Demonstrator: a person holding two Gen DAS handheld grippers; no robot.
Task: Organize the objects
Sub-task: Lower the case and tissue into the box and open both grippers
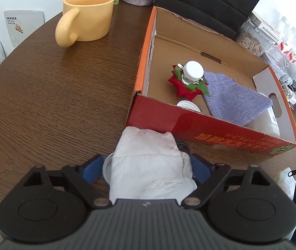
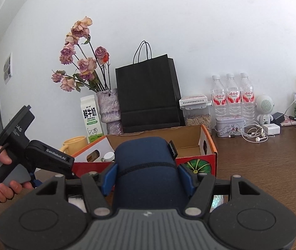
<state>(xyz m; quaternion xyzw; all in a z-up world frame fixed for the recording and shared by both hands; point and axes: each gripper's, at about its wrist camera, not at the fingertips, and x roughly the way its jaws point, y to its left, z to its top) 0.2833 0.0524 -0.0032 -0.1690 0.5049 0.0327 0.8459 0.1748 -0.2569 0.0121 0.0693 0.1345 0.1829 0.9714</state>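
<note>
My left gripper [image 1: 147,166] clamps crumpled white paper bundle [image 1: 148,162], my right gripper [image 2: 148,177] clamps navy fabric pouch [image 2: 146,166], red cardboard box [image 1: 210,129] just beyond both, yellow ceramic mug [image 1: 87,16] far left.

The milk carton [image 2: 91,120] says "鲜牛奶" and "FRESH MILK". The left hand-held gripper [image 2: 52,156] says "GenRobot.AI". The three water bottles [image 2: 232,95] have red labels saying "娃哈哈". Words on the red box [image 1: 221,137] are too blurry to read.

A crumpled white wrapper [image 1: 150,164] hid most of a metal-rimmed object [image 1: 106,166] between the left gripper's blue pads. The box wall [image 1: 189,123] cut off a white disc [image 1: 187,105], and the navy pouch [image 2: 146,166] screened the box interior.
</note>
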